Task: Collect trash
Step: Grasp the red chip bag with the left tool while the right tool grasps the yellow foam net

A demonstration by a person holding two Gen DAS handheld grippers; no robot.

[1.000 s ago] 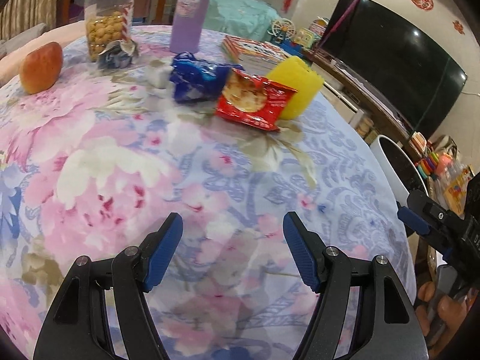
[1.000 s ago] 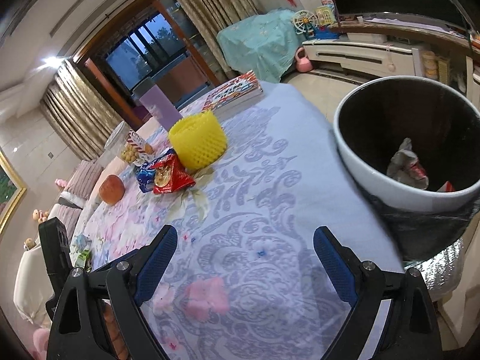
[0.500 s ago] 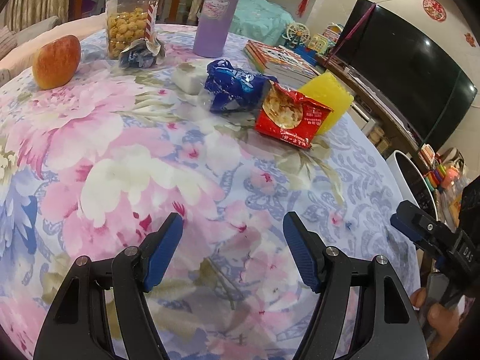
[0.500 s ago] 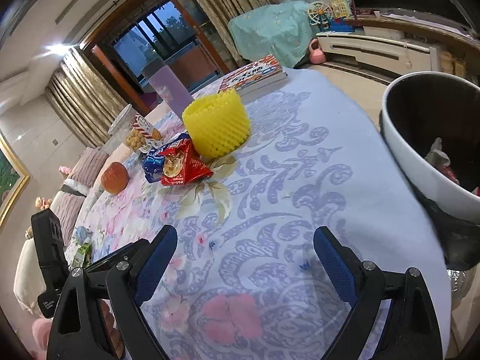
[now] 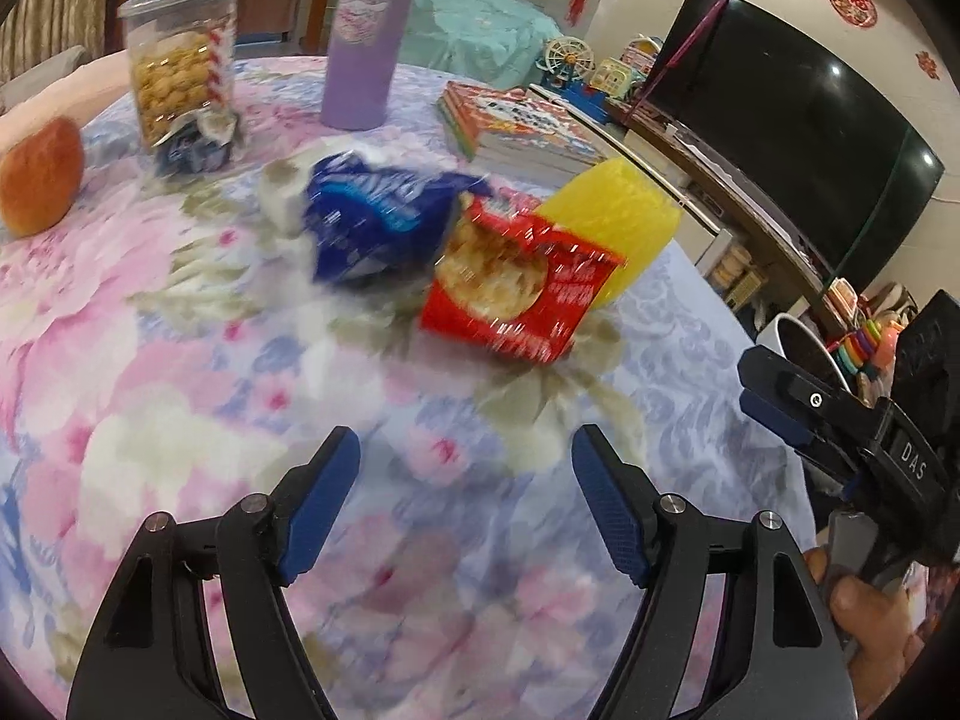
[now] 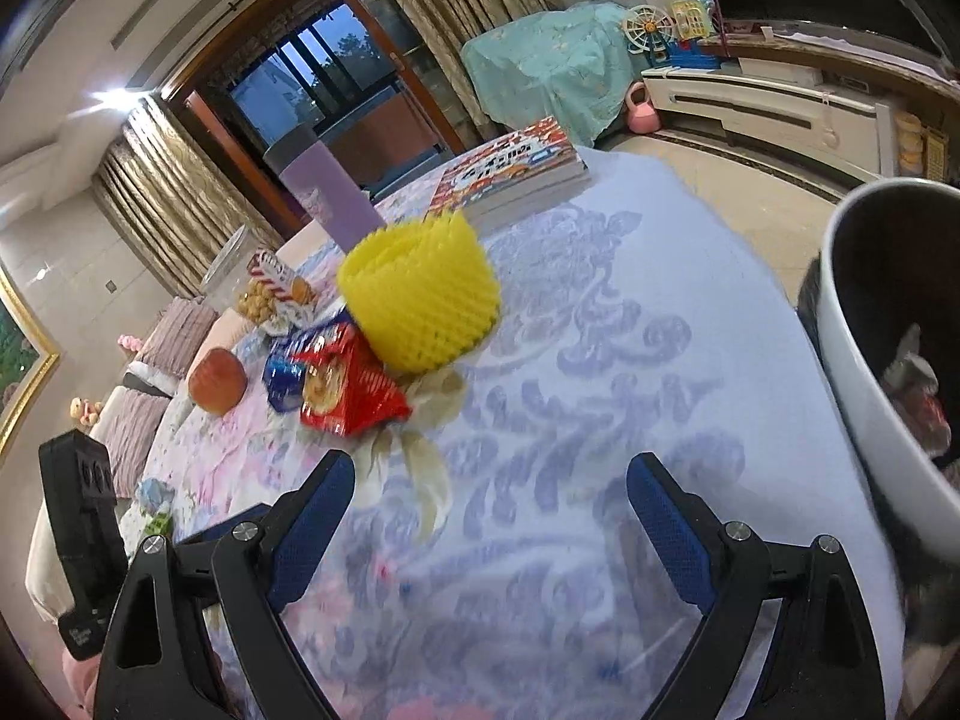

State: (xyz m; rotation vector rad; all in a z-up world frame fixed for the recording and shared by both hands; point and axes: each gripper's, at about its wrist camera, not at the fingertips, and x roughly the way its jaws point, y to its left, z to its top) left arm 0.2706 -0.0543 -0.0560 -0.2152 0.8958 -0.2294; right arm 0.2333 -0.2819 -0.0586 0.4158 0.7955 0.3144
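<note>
Red snack wrapper (image 5: pixel 516 282) is lying on the floral surface (image 5: pixel 180 372), ahead of the left hand-held gripper (image 5: pixel 465 504), whose empty jaws are opening. Leaning against a yellow foam net (image 6: pixel 420 294), it is sitting ahead-left of the right hand-held gripper (image 6: pixel 489 516), gaping empty, beside the bin (image 6: pixel 864 360).

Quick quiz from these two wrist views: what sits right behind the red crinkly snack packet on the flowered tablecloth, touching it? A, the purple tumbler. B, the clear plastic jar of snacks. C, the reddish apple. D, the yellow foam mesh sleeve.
D: the yellow foam mesh sleeve stands directly behind the red crinkly snack packet, pressed against it, while apple, tumbler and jar sit well apart.
</note>
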